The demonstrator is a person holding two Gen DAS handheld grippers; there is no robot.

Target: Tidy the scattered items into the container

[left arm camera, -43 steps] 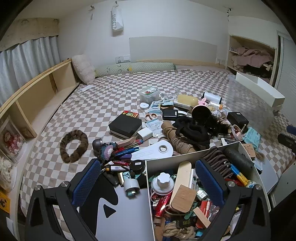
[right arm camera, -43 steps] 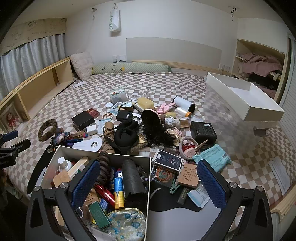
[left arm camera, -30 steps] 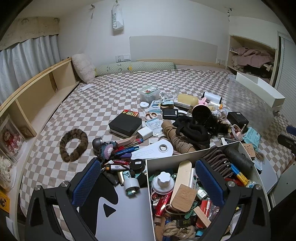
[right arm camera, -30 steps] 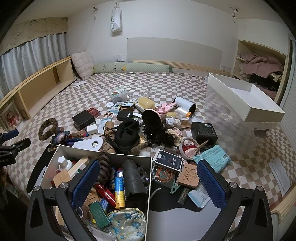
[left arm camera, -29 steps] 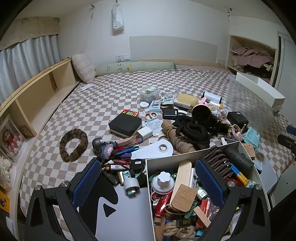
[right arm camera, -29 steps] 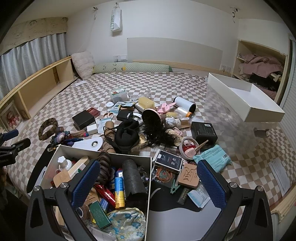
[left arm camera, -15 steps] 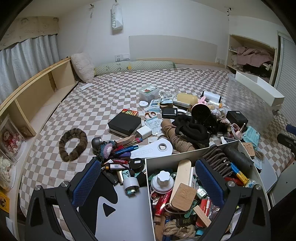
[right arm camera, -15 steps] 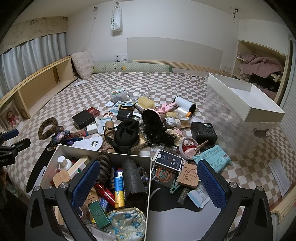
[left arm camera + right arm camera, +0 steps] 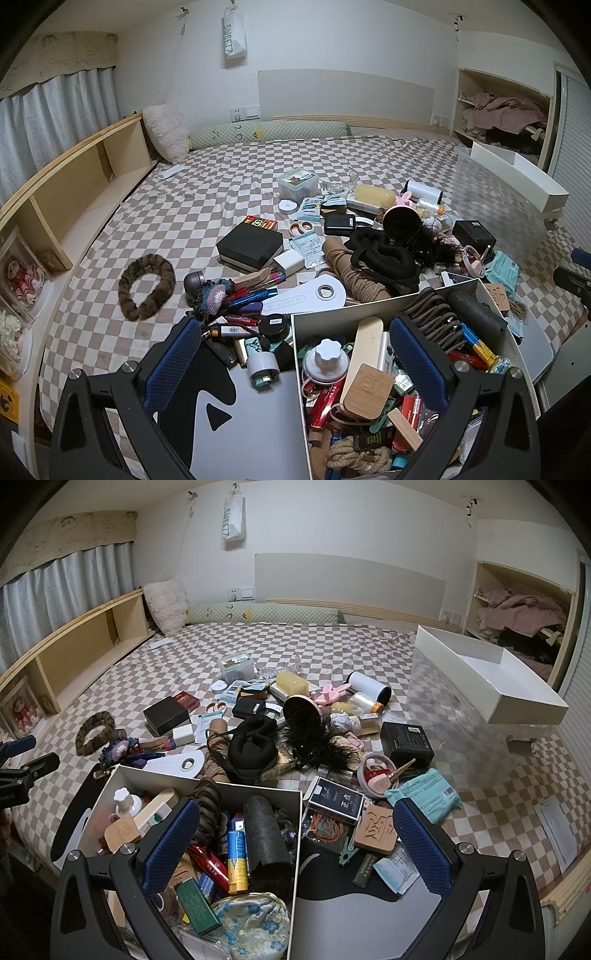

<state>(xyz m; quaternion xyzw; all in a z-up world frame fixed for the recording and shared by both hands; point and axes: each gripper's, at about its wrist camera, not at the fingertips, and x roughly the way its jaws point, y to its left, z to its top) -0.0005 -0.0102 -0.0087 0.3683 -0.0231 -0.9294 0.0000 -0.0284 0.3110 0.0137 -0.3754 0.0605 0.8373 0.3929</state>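
The left gripper [image 9: 295, 354] is hovering over the near left corner of the white box [image 9: 373, 307], its blue pads spread wide and gripping nothing. The right gripper [image 9: 295, 834] is hanging over the box's [image 9: 207, 783] right wall, likewise spread wide and empty.

The box is sitting at the near edge of the checkered bed [image 9: 207, 199] and is brimming over: a wooden block [image 9: 367, 384], a white-capped bottle [image 9: 325, 360], a dark roll [image 9: 266, 834], a blue and yellow tube [image 9: 236, 856] and a floral pouch [image 9: 251, 926] are lying inside it.

Loose things are lying all around the box. Just left of it, pens and lighters [image 9: 243, 295] are piled beside a white tape roll [image 9: 263, 363]. Behind the box, a white paddle-shaped piece [image 9: 306, 297] is touching its far wall, with a rope bundle [image 9: 360, 277] and a black cloth [image 9: 384, 258] beyond. Farther behind it a black case [image 9: 249, 247] is resting, and well to the box's left a brown furry ring [image 9: 146, 286]. Right of the box, a carved tan tile [image 9: 376, 829], a dark card box [image 9: 336, 799] and a teal packet [image 9: 424, 797] are lying near its wall. Far right of the box, a white tray [image 9: 487, 675] is sitting empty.
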